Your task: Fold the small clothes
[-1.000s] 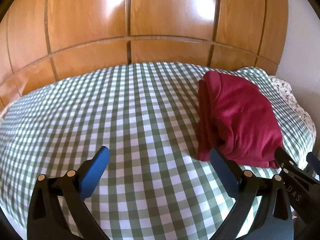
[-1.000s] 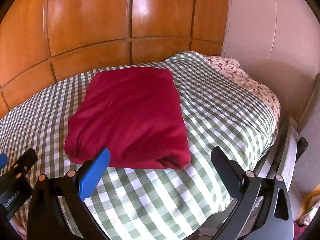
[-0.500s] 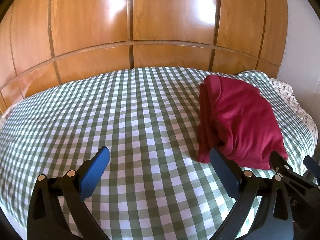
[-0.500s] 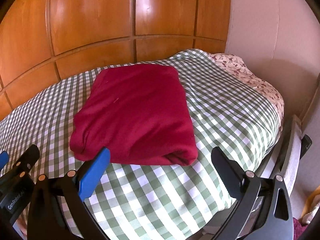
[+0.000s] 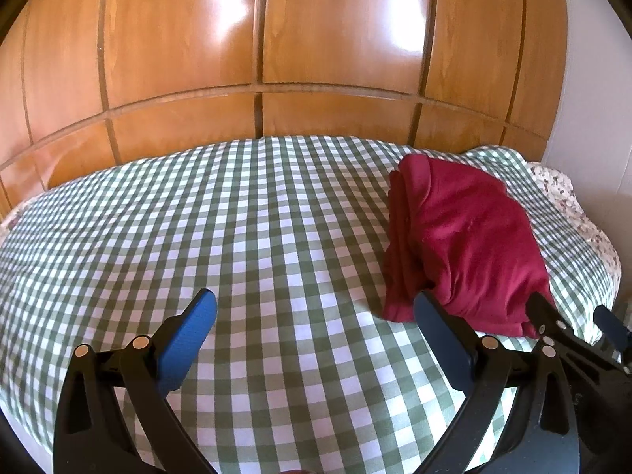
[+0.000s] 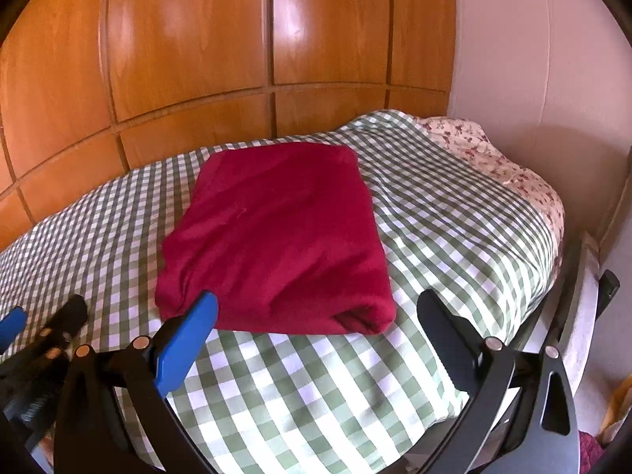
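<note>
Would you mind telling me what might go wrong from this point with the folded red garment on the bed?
The folded red garment lies toward the right end of the checked bedcover; a careless nudge might slide it toward that edge. Its layers on the left side look loose and could fan open if snagged. The left gripper and right gripper are both open and close together, so they might bump each other.

No legible text, label, brand, number or sign is found in either view; faint pale marks on the black body of the right gripper (image 5: 568, 339), at the near right of the left wrist view, cannot be read.
</note>
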Demonstrator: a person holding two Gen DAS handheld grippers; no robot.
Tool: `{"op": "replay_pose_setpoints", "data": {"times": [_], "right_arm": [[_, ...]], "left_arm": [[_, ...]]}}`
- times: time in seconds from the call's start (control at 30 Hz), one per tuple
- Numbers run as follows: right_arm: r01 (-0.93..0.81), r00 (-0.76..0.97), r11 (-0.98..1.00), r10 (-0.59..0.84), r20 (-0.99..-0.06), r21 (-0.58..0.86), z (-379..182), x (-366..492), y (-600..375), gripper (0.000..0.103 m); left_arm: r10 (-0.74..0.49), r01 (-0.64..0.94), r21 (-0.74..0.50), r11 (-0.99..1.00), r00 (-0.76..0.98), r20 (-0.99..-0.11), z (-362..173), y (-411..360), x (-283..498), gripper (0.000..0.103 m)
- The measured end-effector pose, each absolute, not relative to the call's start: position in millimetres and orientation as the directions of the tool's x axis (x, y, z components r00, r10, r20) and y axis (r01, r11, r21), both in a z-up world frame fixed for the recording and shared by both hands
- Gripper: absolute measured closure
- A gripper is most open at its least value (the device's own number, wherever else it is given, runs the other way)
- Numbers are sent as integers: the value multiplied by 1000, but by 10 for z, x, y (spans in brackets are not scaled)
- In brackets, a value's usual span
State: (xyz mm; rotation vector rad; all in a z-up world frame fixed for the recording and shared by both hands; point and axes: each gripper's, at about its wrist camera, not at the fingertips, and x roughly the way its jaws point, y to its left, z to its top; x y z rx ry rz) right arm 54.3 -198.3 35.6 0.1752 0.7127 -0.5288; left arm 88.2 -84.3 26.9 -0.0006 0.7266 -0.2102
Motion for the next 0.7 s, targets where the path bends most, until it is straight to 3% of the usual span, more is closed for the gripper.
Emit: {"op": "replay_pose_setpoints", "data": {"times": [0.7], "right_arm": [[522,623,853,-394,-676,-17,299,540,-1993,2]], "left_arm": [[-179,185,-62,981,731,-658,288,-783,844,4]]}}
